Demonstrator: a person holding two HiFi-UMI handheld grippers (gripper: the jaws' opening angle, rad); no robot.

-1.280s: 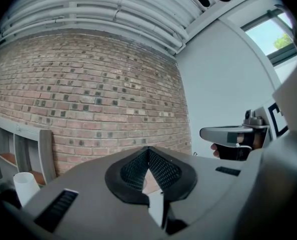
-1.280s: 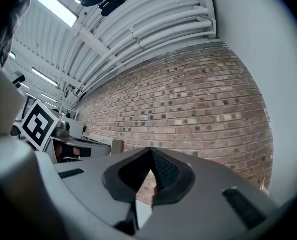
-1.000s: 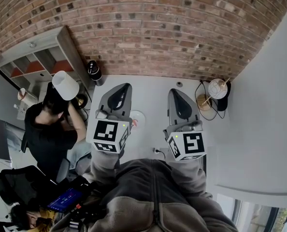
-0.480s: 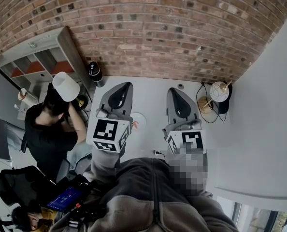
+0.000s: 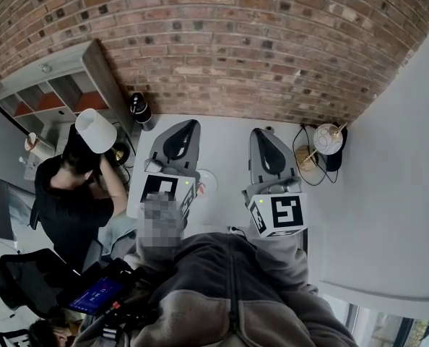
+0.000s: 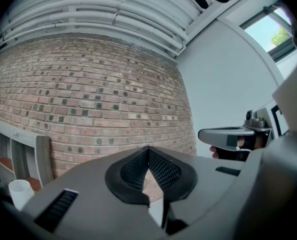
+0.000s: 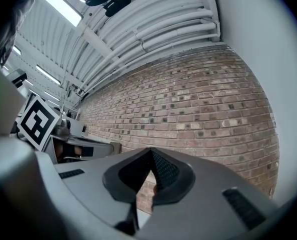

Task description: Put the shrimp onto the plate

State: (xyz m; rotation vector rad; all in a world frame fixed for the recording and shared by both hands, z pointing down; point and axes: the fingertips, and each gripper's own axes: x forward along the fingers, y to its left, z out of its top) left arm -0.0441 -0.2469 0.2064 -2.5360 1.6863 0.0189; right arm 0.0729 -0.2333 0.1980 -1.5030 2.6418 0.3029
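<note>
Shrimp (image 5: 201,187) on plate (image 5: 208,175), left tongs (image 5: 188,126) overlapping plate, bottle (image 5: 139,108), lamp (image 5: 97,129) nearby

Open table (image 5: 225,144) surrounds the plate (image 5: 209,173); a black bottle (image 5: 140,109) occupies the far-left corner.

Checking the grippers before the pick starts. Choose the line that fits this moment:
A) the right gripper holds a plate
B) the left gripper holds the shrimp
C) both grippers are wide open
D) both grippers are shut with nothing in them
D: in its own view the left gripper has its jaws meeting at the tips, with only the brick wall beyond them. The right gripper shows the same.
</note>
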